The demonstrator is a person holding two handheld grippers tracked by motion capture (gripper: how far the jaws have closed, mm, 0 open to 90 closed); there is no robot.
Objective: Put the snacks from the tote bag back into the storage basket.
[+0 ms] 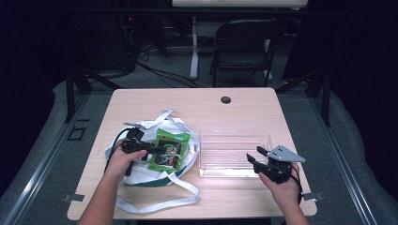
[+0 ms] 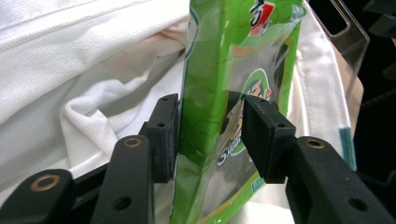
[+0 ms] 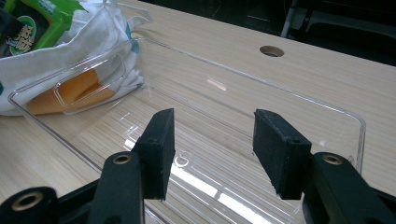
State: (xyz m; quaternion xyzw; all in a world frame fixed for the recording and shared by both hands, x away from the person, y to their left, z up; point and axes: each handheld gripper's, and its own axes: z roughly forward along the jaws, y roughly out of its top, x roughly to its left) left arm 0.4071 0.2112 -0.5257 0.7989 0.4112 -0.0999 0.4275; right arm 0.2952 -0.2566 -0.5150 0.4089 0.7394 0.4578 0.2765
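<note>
A pale wooden table (image 1: 197,101) in a dark room, with a person's two hand-held tongs at work over it.

The left gripper (image 2: 210,130) has its jaws on either side of a green snack packet (image 2: 224,93): the left pad touches it, the right pad sits just beside it, so whether it is clamped cannot be told. The packet lies on a white cloth bag (image 1: 155,176). The right gripper (image 3: 212,149) hovers with jaws apart over a clear plastic tray (image 3: 327,109), nothing between them; the bag lies just beyond the tray's far-left corner.
</note>
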